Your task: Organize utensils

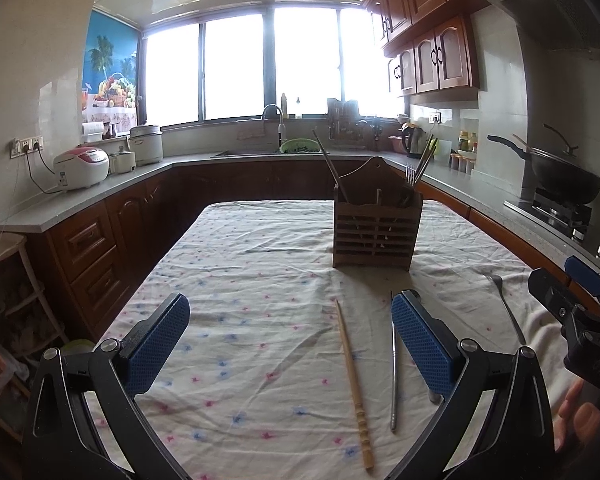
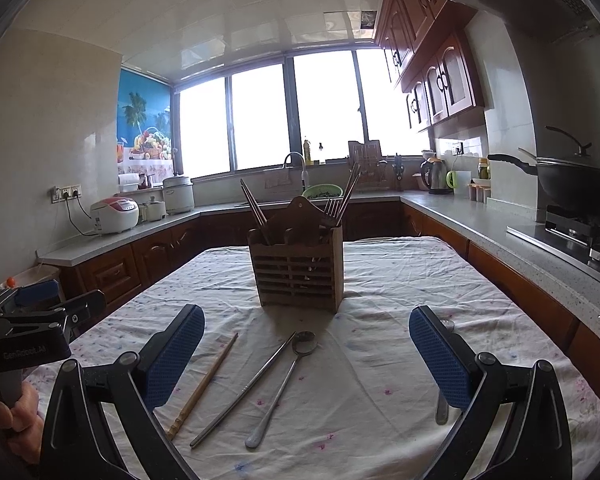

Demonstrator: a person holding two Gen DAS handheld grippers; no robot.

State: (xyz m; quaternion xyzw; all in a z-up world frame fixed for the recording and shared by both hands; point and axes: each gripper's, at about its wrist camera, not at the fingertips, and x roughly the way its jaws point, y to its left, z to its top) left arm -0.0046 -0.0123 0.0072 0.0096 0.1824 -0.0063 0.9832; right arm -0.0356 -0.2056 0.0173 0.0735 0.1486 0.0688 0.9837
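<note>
i have both tools hovering over the desk (image 2: 400, 360), each spread wide and carrying nothing. the left hand-held gripper (image 1: 290, 344) and the right hand-held gripper (image 2: 306, 354) both face the wooden holder (image 2: 298, 268), which stands upright further up the cloth and already carries chopsticks and forks.

on the near side of the wooden holder lie four loose pieces: a wooden chopstick (image 2: 204, 386) furthest left, a metal chopstick (image 2: 242, 390) beside it, a spoon (image 2: 280, 390) with its bowl towards the holder, and a fork (image 1: 506, 308) off to the right, partly hidden behind my right tool's finger.

the spoon sits almost centred between the right tool's fingers, so i judge it the natural first pick. i would come down low across its thin handle, close squarely, and lift before tilting it upright over a slot. thin metal on wrinkled cloth could slip or snag fabric.
</note>
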